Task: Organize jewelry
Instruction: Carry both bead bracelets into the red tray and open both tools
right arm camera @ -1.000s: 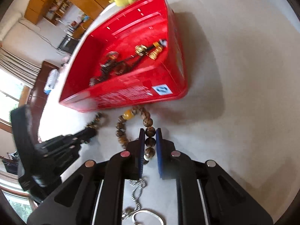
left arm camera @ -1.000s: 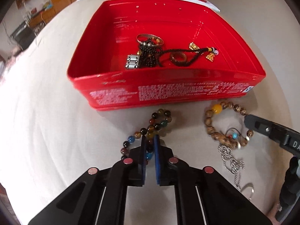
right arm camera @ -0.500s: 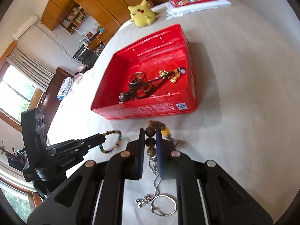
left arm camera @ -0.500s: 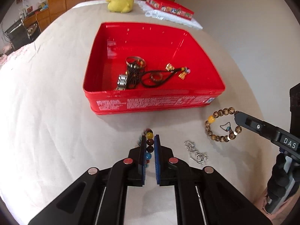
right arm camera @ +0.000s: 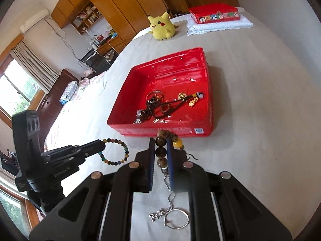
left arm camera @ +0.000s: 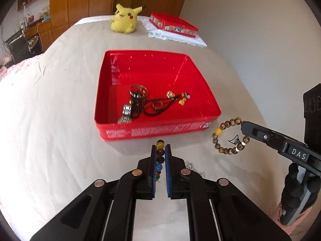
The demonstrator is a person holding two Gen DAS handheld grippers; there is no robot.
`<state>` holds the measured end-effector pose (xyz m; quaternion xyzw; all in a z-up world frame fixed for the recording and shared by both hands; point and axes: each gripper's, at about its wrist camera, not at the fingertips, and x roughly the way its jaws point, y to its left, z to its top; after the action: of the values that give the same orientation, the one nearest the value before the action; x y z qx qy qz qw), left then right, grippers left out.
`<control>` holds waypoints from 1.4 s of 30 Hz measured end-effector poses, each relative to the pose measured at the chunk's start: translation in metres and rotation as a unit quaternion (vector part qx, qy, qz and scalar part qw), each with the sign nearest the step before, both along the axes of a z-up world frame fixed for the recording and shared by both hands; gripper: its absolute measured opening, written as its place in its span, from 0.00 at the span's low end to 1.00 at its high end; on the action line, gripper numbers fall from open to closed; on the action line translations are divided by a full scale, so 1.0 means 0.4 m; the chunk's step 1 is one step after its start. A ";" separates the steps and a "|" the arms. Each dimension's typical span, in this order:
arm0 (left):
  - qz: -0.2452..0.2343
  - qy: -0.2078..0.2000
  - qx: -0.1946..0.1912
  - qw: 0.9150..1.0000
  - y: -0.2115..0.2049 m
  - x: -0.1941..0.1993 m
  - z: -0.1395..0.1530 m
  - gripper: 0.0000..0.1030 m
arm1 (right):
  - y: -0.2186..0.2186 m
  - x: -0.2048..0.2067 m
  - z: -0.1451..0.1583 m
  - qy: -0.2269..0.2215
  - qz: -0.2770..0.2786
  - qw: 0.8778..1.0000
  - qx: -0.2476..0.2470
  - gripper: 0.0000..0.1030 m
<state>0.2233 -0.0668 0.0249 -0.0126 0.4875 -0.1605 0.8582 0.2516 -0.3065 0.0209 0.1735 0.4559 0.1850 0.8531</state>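
Observation:
A red tray (left arm camera: 160, 131) (right arm camera: 124, 108) sits on the beige cloth and holds several jewelry pieces (left arm camera: 140, 102) (right arm camera: 160, 106). My left gripper (left arm camera: 160, 148) is shut on a multicoloured bead bracelet (left arm camera: 160, 152) (right arm camera: 116, 152), held above the cloth just before the tray's near wall. My right gripper (right arm camera: 161, 140) (left arm camera: 243, 126) is shut on a brown wooden bead bracelet (right arm camera: 161, 152) (left arm camera: 226, 138) with a yellow bead, held in the air to the right of the tray's near corner.
A silver chain with a ring (right arm camera: 172, 217) (left arm camera: 192, 168) lies on the cloth below the grippers. A yellow plush toy (left arm camera: 124, 19) and a red box (left arm camera: 173, 25) on a white cloth stand at the far end.
Both grippers have lifted their bracelets off the cloth and pulled up and back. The tray looks farther away now. The silver chain stayed on the cloth.

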 end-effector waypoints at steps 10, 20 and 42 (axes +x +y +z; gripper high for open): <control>0.032 -0.018 0.002 0.999 0.016 0.118 0.078 0.07 | 0.026 0.129 0.072 -0.008 -0.011 1.000 -0.023 0.10; 0.060 0.001 0.020 0.998 0.028 0.281 0.026 0.07 | 0.117 0.300 0.023 0.009 0.007 0.999 -0.038 0.10; 0.068 0.044 0.015 0.997 0.011 0.413 -0.108 0.24 | 0.081 0.448 -0.126 0.048 -0.015 0.995 -0.087 0.13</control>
<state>0.3887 -0.0623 -0.0182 -0.0395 0.5254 -0.0937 0.8448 0.4309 -0.2742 -0.0293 0.1137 0.5084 0.1233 0.8446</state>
